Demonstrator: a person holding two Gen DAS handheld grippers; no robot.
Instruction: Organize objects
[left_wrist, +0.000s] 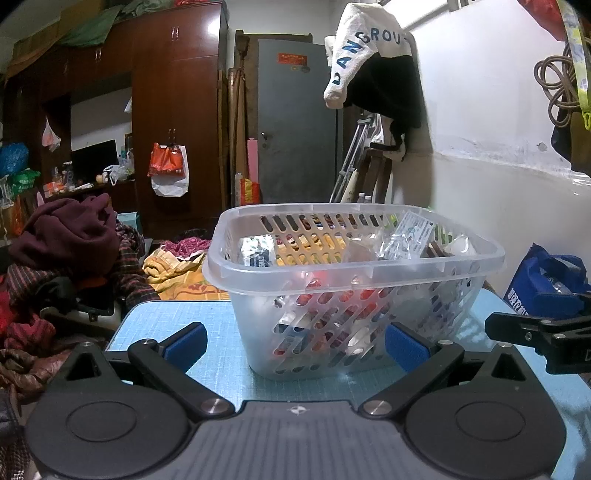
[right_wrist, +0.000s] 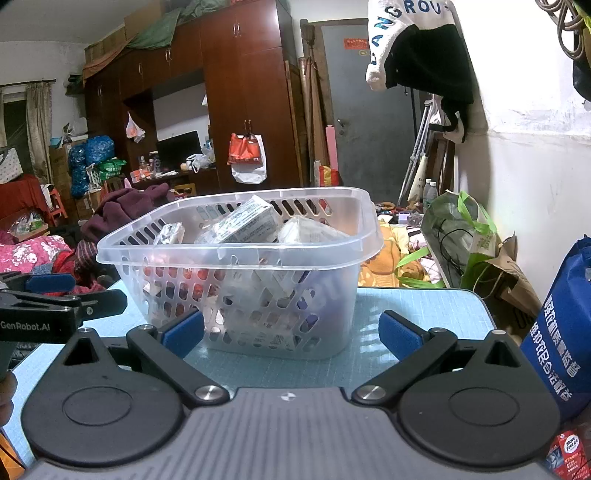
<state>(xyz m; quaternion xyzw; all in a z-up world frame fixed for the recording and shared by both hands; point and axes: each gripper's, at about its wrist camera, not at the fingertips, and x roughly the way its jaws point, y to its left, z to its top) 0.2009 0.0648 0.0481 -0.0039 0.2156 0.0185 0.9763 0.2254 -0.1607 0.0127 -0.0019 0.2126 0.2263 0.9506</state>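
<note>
Centrally, one translucent slotted plastic basket (left_wrist: 354, 258) of packets on one blue gridded mat (left_wrist: 177, 317). Two grippers, left gripper (left_wrist: 293, 341) and right gripper (right_wrist: 291, 334), both spread wide, empty.

Clear slotted basket (left_wrist: 354, 266), light blue gridded mat (left_wrist: 177, 325), blue-padded black tongs (right_wrist: 291, 332), dark blue bag (right_wrist: 565, 332)

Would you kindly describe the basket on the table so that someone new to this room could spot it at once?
Start at the light blue table in front of the dark wooden wardrobe. On that table stands the basket, the only thing between the two open tools. It is clear plastic with a broad rim and slotted walls, and packets show over its top, unlike the soft blue bag beside the table.
</note>
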